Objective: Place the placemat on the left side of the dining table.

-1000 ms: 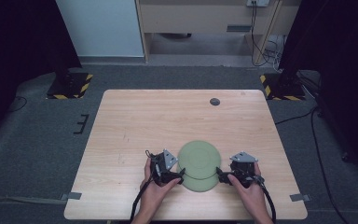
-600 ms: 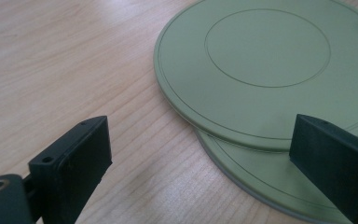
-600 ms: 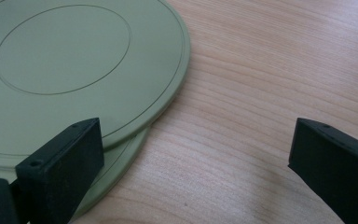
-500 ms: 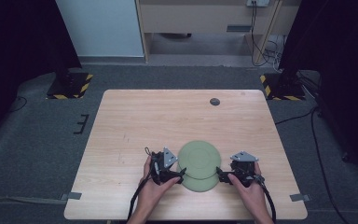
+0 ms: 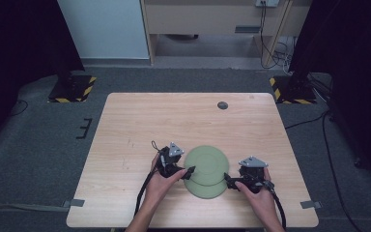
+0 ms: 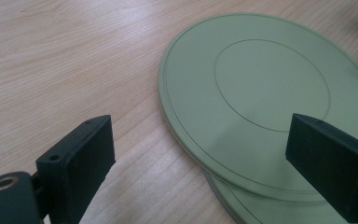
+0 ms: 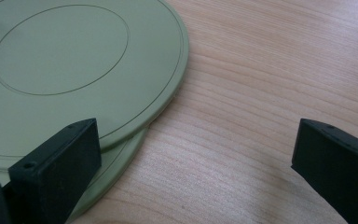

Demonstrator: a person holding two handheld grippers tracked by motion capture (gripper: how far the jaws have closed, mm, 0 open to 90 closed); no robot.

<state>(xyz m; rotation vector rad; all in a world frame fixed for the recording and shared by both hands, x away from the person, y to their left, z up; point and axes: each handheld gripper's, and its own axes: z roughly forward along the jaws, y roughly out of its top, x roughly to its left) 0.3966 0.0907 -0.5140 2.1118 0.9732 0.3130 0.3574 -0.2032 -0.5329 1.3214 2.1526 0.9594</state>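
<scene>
Two pale green plates lie stacked and offset near the table's front edge, the upper plate [image 5: 206,163] partly over the lower plate [image 5: 204,190]. My left gripper [image 5: 188,172] is at their left rim and my right gripper [image 5: 228,180] at their right rim. In the left gripper view, the left gripper [image 6: 200,163] is open, and the upper plate [image 6: 261,88] has its rim between the jaws, over the lower plate [image 6: 256,210]. The right gripper [image 7: 196,158] is open too, its left jaw over the upper plate [image 7: 74,65] and the lower plate [image 7: 123,156].
The wooden table [image 5: 140,125] carries a small dark round disc [image 5: 222,105] near its far edge. Two stand bases with yellow-black stripes [image 5: 72,89] [image 5: 290,92] sit on the grey floor beyond it. A hand holds each gripper from the front edge.
</scene>
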